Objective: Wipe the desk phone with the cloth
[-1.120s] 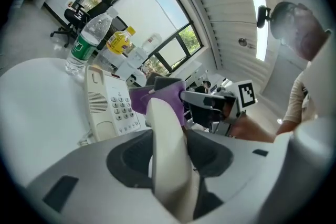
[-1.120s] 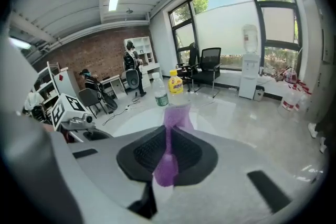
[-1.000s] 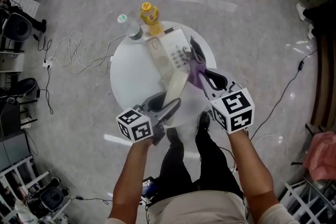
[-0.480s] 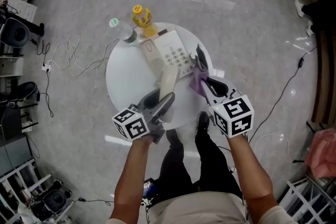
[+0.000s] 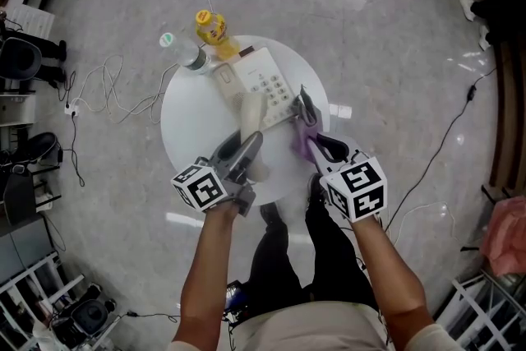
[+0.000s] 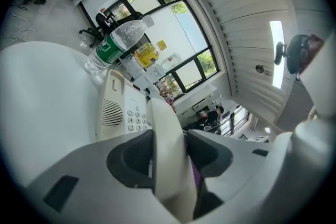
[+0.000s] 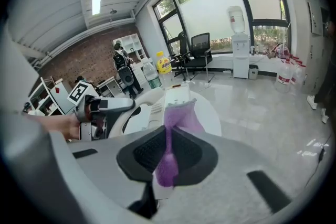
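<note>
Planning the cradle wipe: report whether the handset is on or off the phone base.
Off. The left tool grips the handset, and the cradle side of the phone base lies bare.

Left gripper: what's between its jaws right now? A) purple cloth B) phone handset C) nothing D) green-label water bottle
B. In the left gripper view, the left gripper has both pads pressed on the cream handset, lifted off the phone base. The purple cloth is pinched in the right gripper.
</note>
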`<state>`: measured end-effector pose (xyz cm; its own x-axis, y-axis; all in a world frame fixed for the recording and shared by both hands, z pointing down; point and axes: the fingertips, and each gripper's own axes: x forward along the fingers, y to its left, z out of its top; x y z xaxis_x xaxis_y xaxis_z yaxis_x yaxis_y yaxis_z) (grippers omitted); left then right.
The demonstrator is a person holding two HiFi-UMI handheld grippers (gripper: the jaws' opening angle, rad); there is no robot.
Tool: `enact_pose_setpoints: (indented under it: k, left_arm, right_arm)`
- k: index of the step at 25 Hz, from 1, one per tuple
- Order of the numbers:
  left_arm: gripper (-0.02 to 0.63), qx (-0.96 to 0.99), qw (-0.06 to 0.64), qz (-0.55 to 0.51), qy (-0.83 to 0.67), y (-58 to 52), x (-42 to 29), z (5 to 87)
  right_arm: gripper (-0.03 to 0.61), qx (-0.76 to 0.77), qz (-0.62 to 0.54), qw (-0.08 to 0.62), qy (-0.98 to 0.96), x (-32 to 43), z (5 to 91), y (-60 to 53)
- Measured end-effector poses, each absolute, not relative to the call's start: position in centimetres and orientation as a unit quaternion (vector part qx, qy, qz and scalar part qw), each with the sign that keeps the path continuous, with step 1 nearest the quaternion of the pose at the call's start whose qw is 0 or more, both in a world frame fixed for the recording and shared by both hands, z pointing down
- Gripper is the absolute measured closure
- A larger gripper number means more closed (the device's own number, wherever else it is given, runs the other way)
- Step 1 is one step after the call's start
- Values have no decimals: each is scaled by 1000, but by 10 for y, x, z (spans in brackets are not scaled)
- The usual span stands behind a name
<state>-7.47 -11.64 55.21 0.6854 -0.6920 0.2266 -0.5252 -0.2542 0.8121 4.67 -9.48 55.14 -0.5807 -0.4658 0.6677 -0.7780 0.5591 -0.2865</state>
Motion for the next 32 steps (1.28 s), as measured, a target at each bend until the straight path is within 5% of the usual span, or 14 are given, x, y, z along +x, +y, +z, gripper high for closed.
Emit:
enact_pose_setpoints:
  k: [32]
  left_arm:
    - [420, 709, 492, -109, -494, -170, -100, 598]
  right_arm:
    - [551, 317, 370, 240, -840, 36, 582, -63]
